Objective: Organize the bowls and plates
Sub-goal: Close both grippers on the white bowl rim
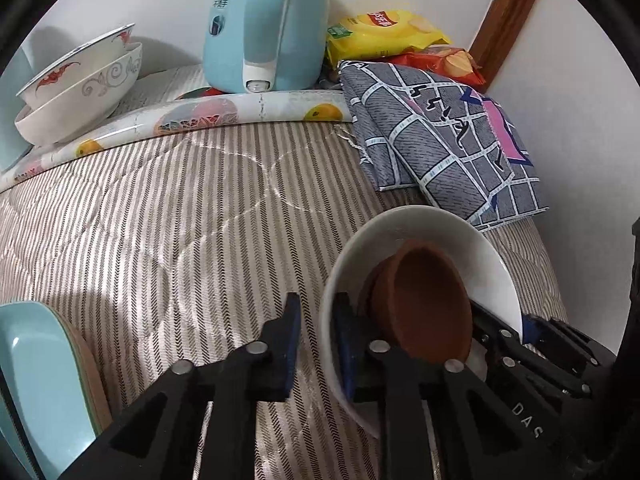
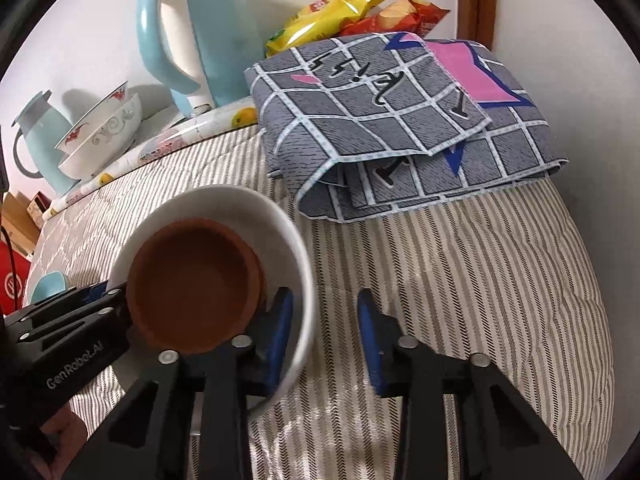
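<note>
Both tongs straddle the rim of the white bowl (image 2: pixel 296 240), left tongs (image 1: pixel 316 344) clenched on its wall, right tongs (image 2: pixel 324 336) gaping with no grip, likely steadying it on the striped quilt (image 1: pixel 160 220) beside the grey cloth (image 2: pixel 400 120), brown bowls (image 2: pixel 192 284) nested inside.

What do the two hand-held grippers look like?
Both are matte black plastic with angular, triangular-cutout linkages, silver pivot pins and blue finger pads. The left hand-held gripper bears white "GenRobot.AI" lettering on its body, seen from the right wrist view; the right hand-held gripper shows "DAS".
</note>
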The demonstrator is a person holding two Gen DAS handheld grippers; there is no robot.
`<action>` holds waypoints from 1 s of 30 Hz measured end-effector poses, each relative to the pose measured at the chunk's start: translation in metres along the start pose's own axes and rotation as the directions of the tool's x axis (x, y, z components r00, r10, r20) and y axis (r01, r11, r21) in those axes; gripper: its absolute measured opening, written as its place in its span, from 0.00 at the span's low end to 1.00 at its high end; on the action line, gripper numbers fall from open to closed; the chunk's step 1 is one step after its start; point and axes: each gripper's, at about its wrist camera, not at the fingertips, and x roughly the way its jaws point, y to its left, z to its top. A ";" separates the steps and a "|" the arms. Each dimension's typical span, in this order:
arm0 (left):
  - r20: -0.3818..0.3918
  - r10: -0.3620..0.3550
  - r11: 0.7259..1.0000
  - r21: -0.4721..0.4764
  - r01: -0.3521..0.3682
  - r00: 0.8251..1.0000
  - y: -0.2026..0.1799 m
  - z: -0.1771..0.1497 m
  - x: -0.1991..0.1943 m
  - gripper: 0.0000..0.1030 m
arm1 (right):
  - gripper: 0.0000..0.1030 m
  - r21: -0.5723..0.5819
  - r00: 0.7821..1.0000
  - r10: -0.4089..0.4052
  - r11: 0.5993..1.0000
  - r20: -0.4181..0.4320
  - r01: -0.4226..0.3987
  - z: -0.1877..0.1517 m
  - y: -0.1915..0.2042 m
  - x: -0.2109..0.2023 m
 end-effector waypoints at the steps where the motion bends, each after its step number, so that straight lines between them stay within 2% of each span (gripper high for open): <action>1: 0.000 0.001 1.000 -0.002 -0.001 1.000 -0.001 0.000 0.000 0.13 | 0.20 -0.002 1.000 -0.007 1.000 -0.003 0.007 0.001 0.002 0.001; 5: 0.007 0.003 1.000 -0.013 -0.003 1.000 -0.002 0.000 0.000 0.09 | 0.13 0.021 1.000 0.003 1.000 -0.019 -0.003 0.003 0.005 0.002; 15: 0.011 0.016 1.000 0.004 -0.016 1.000 -0.005 -0.001 -0.001 0.08 | 0.12 0.051 1.000 -0.023 0.998 -0.020 0.024 0.000 0.007 0.001; 30: 0.020 0.009 1.000 0.018 -0.010 1.000 -0.015 -0.016 -0.021 0.08 | 0.11 0.074 0.999 -0.038 0.997 0.001 0.038 -0.017 0.002 -0.022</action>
